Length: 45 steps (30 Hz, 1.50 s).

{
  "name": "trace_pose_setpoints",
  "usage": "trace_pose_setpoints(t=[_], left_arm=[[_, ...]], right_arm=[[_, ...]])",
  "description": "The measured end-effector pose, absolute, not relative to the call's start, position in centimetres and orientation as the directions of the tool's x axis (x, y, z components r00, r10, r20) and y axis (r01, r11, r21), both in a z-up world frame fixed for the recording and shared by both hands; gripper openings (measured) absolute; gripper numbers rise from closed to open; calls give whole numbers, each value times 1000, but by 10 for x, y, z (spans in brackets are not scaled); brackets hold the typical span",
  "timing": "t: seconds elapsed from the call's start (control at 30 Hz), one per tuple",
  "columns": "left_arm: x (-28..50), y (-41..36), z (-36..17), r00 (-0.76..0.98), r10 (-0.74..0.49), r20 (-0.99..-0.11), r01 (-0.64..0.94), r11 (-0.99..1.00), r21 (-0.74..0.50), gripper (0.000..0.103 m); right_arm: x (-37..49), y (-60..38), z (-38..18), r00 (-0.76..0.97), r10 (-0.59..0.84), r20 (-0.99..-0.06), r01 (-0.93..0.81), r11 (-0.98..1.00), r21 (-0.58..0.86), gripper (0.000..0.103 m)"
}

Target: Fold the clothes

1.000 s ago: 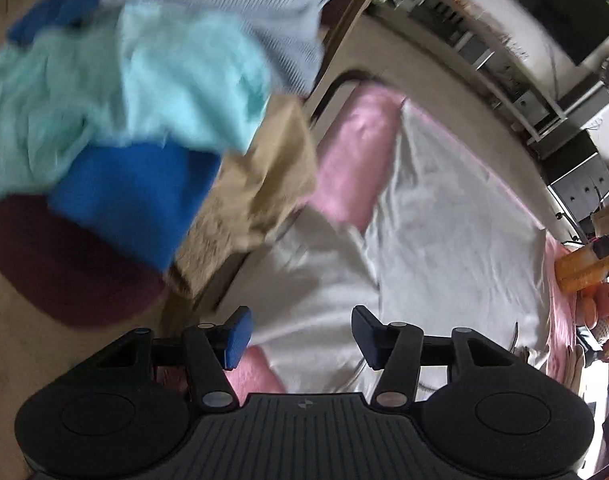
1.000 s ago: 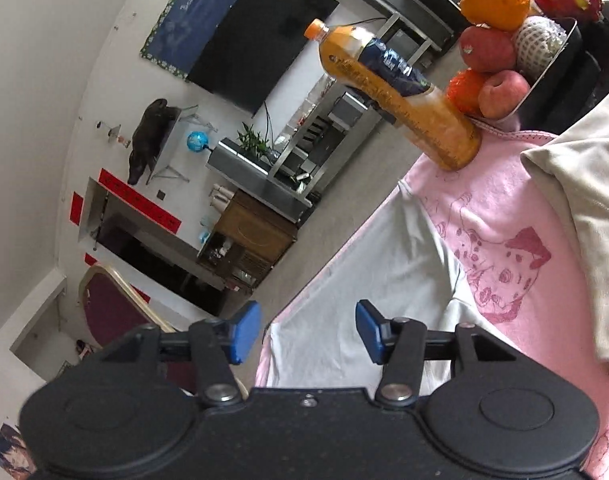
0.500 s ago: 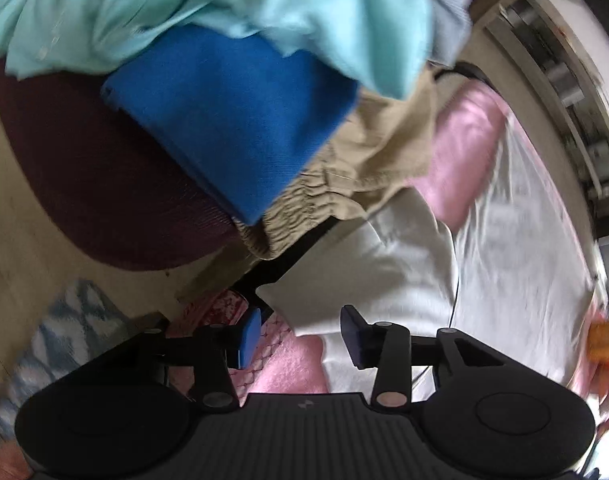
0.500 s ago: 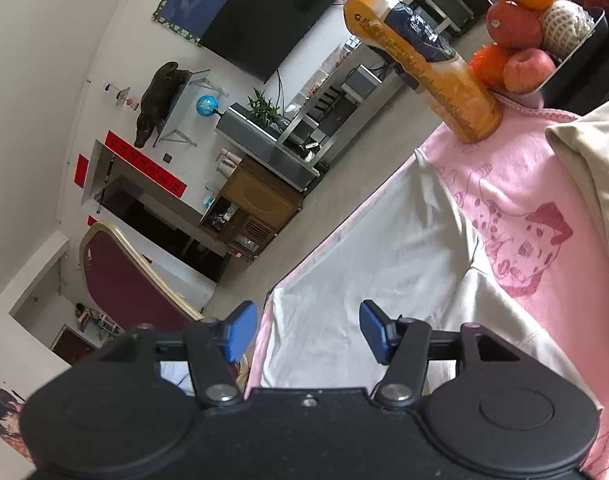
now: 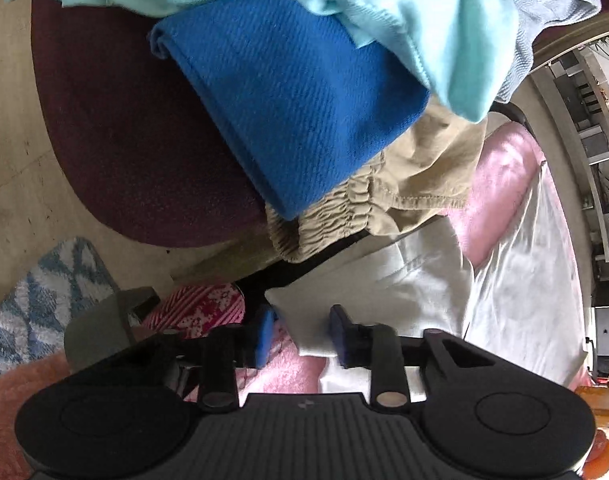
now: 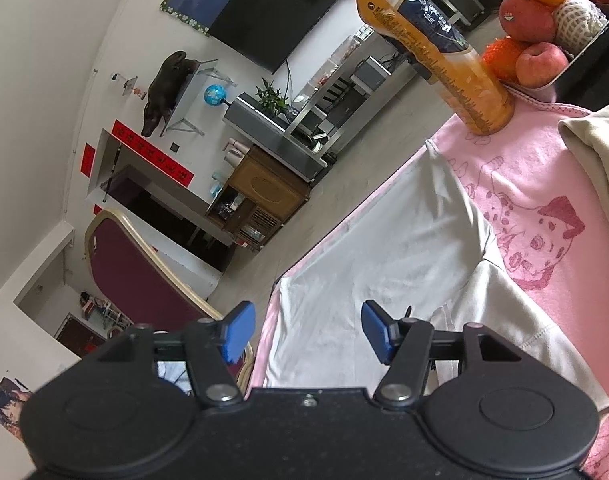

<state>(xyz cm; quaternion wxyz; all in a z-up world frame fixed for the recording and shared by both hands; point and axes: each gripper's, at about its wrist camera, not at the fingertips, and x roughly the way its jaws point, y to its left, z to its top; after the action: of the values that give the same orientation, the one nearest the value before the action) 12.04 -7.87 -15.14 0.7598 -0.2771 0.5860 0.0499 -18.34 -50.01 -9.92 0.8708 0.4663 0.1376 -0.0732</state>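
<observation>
A white garment point(image 5: 504, 280) lies spread on a pink blanket point(image 5: 500, 184). My left gripper point(image 5: 302, 336) is open, with a corner of the white garment lying between its blue pads, not pinched. In the right wrist view the same white garment point(image 6: 384, 248) covers the pink blanket point(image 6: 544, 184), and my right gripper point(image 6: 308, 330) hangs open over its near edge by the table's side. A pile of clothes rests on a maroon chair seat point(image 5: 116, 140): a blue one point(image 5: 296, 92), a light teal one point(image 5: 424, 20) and beige shorts point(image 5: 404, 184).
An orange juice bottle point(image 6: 436, 52) and a bowl of fruit point(image 6: 544, 32) stand at the blanket's far end. A cream garment point(image 6: 600, 152) lies at the right. A second maroon chair point(image 6: 140, 276) stands beside the table. A blue-white mat point(image 5: 36, 292) lies on the floor.
My left gripper has swung down and left to the white garment's corner, and its jaws have narrowed a little. My right gripper has shifted slightly and stays open.
</observation>
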Motion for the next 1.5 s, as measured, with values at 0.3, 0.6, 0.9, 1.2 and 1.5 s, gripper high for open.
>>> trace_pose_setpoints(t=[0.3,0.6,0.9,1.2,1.5], left_arm=[[111,-101,-123,427,-141,-893,-272,922,-275,0],[59,-202,-55,744,-166,-648,226,974,10,0],[-48,-324,-106,699,-299,-650,684,545,484,14],[-28,-256,-81,621,-321,-715,663,702,261,34],[65,-181,-119,391,-288,-874,269,944,-190,26]], right_arm=[[-184,-500,-100,947,2,-322,267,554,788,59],[-187,-507,-100,943,-4,-333,284,532,798,59],[-196,-524,-101,949,-31,-314,290,476,830,59],[-209,-540,-98,954,-89,-287,296,446,845,64],[-205,-540,-100,925,-101,-366,367,491,790,64]])
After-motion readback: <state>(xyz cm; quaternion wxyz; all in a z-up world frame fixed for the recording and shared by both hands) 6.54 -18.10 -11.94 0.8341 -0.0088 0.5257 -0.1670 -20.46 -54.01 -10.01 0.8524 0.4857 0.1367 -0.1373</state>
